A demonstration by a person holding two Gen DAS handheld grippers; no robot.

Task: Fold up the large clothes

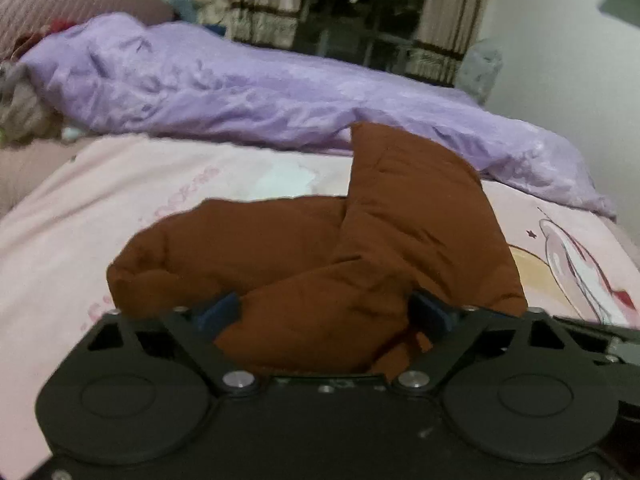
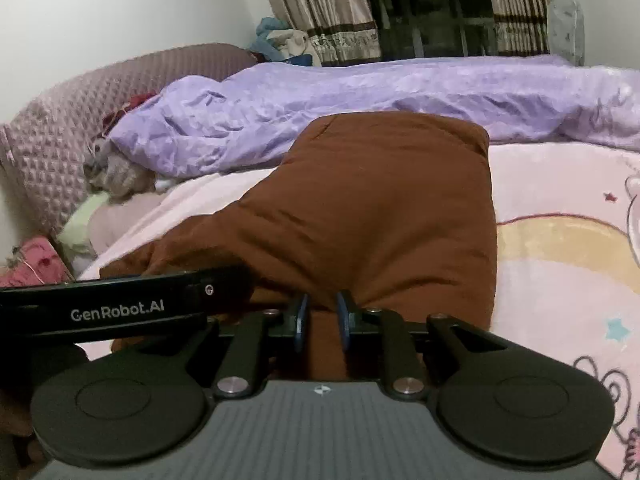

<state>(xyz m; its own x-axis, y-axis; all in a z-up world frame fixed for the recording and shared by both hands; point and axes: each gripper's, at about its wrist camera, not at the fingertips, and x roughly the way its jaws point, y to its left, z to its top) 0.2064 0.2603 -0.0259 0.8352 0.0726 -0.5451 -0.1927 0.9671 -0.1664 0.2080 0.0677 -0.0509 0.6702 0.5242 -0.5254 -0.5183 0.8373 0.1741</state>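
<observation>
A brown padded garment (image 1: 320,248) lies bunched on the pink bed sheet (image 1: 80,216). My left gripper (image 1: 324,316) has its blue pads wide apart with a thick fold of the garment filling the gap between them. In the right wrist view the garment (image 2: 380,208) spreads ahead as a broad brown mass. My right gripper (image 2: 322,320) has its pads close together, pinching a narrow fold of the garment's near edge. The left gripper's black body (image 2: 120,308) shows at the left of the right wrist view, beside the garment.
A crumpled purple quilt (image 1: 248,88) lies along the far side of the bed. A mauve quilted headboard (image 2: 60,128) and piled clothes (image 2: 116,172) are at the left. Curtains (image 2: 332,8) and a dark window are behind. The pink sheet (image 2: 560,240) has cartoon prints at the right.
</observation>
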